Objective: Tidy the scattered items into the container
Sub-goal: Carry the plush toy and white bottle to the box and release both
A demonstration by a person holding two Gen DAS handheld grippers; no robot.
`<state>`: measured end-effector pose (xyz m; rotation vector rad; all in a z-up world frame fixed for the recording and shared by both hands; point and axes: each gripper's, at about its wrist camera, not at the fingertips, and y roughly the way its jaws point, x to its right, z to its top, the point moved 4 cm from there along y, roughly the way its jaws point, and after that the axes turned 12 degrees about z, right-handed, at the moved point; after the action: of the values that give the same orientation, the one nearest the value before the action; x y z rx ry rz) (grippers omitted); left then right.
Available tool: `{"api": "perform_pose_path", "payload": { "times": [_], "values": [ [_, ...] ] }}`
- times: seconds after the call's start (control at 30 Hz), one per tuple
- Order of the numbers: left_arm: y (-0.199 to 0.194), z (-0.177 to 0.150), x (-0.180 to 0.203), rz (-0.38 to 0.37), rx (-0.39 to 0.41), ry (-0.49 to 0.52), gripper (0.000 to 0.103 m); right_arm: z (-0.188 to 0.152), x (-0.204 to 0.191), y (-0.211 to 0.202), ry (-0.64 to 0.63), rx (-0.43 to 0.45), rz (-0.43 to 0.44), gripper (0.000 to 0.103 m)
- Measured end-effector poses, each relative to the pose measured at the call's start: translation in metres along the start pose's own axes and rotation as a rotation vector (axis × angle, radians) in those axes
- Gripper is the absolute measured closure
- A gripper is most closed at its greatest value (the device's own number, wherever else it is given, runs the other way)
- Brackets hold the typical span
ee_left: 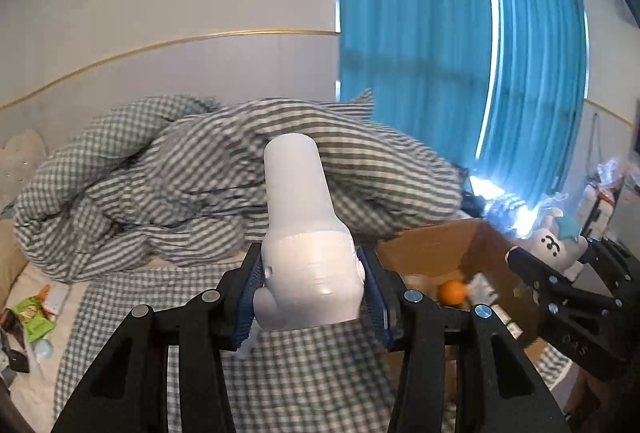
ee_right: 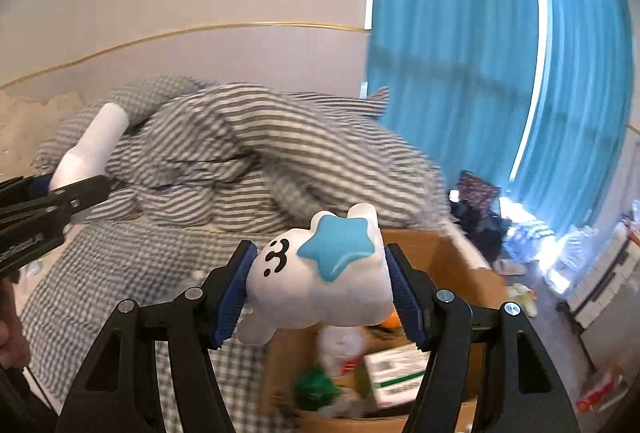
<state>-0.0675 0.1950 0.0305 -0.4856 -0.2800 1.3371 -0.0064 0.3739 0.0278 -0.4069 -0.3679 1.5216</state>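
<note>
My left gripper (ee_left: pixel 310 297) is shut on a white plastic bottle (ee_left: pixel 304 233), held up over the checked bedsheet; it also shows in the right wrist view (ee_right: pixel 90 149). My right gripper (ee_right: pixel 318 291) is shut on a white plush toy (ee_right: pixel 320 281) with a blue star and a black face, held above the open cardboard box (ee_right: pixel 452 253). In the left wrist view the plush toy (ee_left: pixel 554 245) and the right gripper (ee_left: pixel 560 273) hang at the right over the box (ee_left: pixel 440 241). The box holds an orange (ee_left: pixel 452 292), packets and a carton.
A heaped grey checked duvet (ee_left: pixel 200 173) lies behind on the bed. Green snack packets (ee_left: pixel 34 317) and small items lie at the bed's left edge. Blue curtains (ee_left: pixel 440 53) hang behind the box. Clutter stands at the far right (ee_right: pixel 600 261).
</note>
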Motion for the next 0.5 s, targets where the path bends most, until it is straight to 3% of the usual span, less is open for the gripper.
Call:
{"api": "perform_pose_path", "payload": {
  "times": [0.17,0.5],
  "values": [
    [0.0,0.0,0.038,-0.055,-0.002,0.019,0.055,-0.006,0.042,-0.01,0.029,-0.002,-0.067,0.039],
    [0.016,-0.004,0.087,-0.097,-0.028,0.072,0.055,-0.025,0.096,0.021,0.083,-0.063,-0.097,0.039]
  ]
}}
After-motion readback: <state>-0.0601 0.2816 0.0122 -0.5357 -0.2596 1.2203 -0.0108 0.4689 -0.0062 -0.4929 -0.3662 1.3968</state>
